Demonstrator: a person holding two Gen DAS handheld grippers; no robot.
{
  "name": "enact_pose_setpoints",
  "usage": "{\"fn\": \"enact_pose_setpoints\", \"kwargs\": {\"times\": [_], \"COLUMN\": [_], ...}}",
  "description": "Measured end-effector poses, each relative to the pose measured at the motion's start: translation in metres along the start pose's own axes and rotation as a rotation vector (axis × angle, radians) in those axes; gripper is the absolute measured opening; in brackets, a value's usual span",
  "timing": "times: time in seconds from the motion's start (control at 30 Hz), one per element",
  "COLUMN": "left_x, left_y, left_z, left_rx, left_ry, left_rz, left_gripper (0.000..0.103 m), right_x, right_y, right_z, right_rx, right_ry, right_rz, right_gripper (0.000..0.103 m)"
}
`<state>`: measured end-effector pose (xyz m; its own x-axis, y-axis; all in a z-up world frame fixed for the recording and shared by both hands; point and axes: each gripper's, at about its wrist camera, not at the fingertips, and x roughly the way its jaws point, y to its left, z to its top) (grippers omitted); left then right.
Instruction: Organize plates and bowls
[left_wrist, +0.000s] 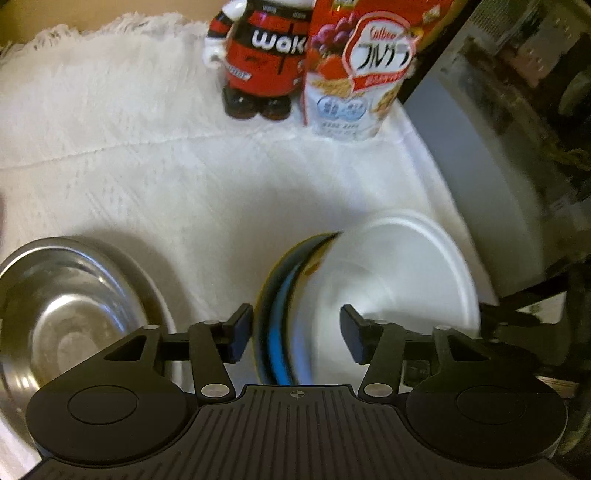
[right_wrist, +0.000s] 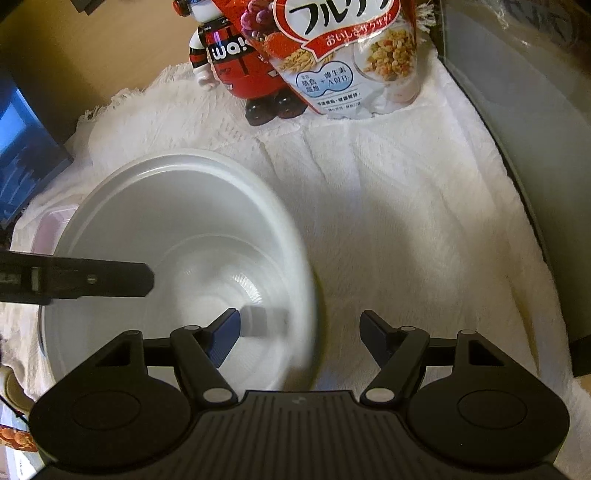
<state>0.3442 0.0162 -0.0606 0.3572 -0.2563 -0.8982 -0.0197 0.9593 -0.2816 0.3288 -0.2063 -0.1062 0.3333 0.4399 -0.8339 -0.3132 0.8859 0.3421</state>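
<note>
With both arms angled down over the white textured cloth (left_wrist: 140, 177) on the surface, my left claw (left_wrist: 293, 334) stands wide apart, its pads straddling the near wall of one white plastic bowl with a blue and yellow printed outside (left_wrist: 399, 269), pressing on nothing. My right claw (right_wrist: 299, 338) is apart too, its left pad inside the same bowl's far rim, gripping nothing. One shiny steel bowl (left_wrist: 70, 306) sits on the cloth to the left, near the white one. Behind stand one red-and-black robot figurine (left_wrist: 266, 62) and one red granola bag (left_wrist: 358, 70), touching side by side.
</note>
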Motion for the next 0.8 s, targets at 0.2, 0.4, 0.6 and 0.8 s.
{"fn": "enact_pose_setpoints", "kwargs": {"times": [0.2,0.4,0.6,0.8], "left_x": [0.007,0.007,0.007,0.008], "left_y": [0.007,0.005,0.012,0.013], "left_z": [-0.003,-0.004,-0.004,-0.006], "left_rx": [-0.009,-0.003,-0.048,-0.071], "left_ry": [0.022,0.023,0.031,0.023], "left_rz": [0.000,0.002,-0.025,-0.005], "left_gripper": [0.069,0.069,0.068,0.063], "right_x": [0.005,0.008,0.016,0.019], "right_y": [0.000,0.004,0.009,0.017], "right_z": [-0.003,0.000,0.007,0.012], "right_rx": [-0.003,-0.026,-0.028,-0.072], "right_ry": [0.021,0.032,0.054,0.069], "right_rz": [0.034,0.055,0.094,0.091], "right_gripper": [0.072,0.072,0.074,0.075]}}
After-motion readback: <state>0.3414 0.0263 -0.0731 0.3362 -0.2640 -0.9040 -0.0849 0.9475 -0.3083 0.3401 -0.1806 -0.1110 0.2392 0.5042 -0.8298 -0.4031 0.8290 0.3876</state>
